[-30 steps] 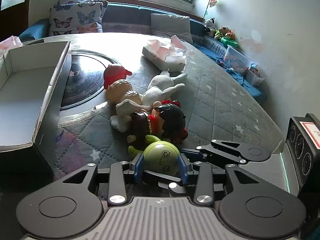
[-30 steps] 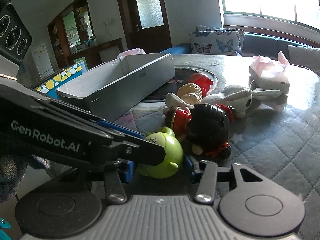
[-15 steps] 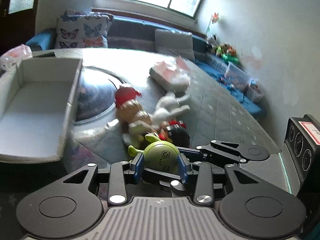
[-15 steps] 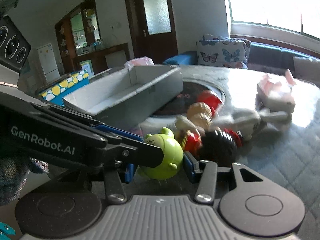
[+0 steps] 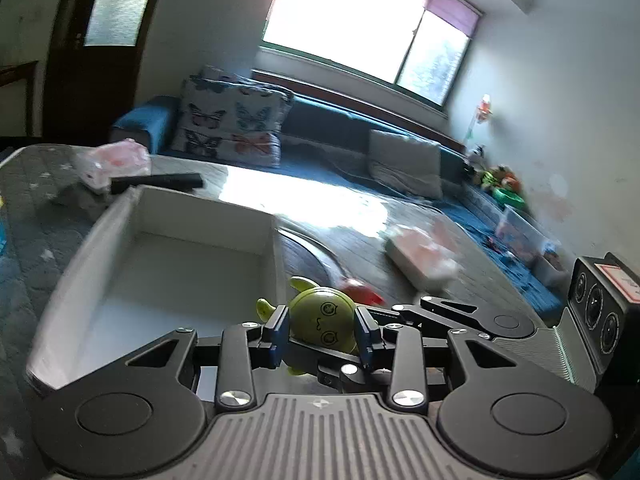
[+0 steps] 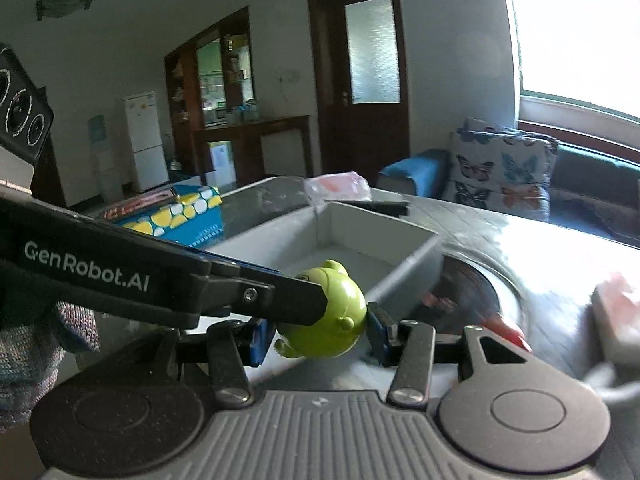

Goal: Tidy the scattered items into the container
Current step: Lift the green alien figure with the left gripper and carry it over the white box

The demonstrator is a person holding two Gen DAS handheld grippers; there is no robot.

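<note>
The left gripper (image 5: pixel 320 334) has its blue-padded fingers (image 5: pixel 277 334) clamped on either side of the green toy (image 5: pixel 322 320), a round, smooth little figure with a drawn face and stubby ears, held up off the surface just short of the near right corner of the grey box (image 5: pixel 276 248). From the right wrist view the same green toy (image 6: pixel 334 312) sits between two blue pads, and the right gripper (image 6: pixel 320 338) has its own fingers set apart on either side of it; whether they press on the toy or merely flank it I cannot tell, since the left gripper's arm crosses in front. The box (image 6: pixel 400 240) is open-topped and looks empty from here, lying toward the left side of the quilted surface (image 5: pixel 472 264). To do this step well, I would say the toy needs carrying on over the box wall, well inside the rim rather than at the corner, and lowered close to the floor before the fingers part, because a round, hard thing like this will likely roll or bounce out if let go from a height. Keeping the grip square across its widest part should stop it squirting free. A red toy (image 5: pixel 360 294) and a tissue pack (image 5: pixel 420 254) remain out on the surface, so the tidying seems barely begun.
</note>
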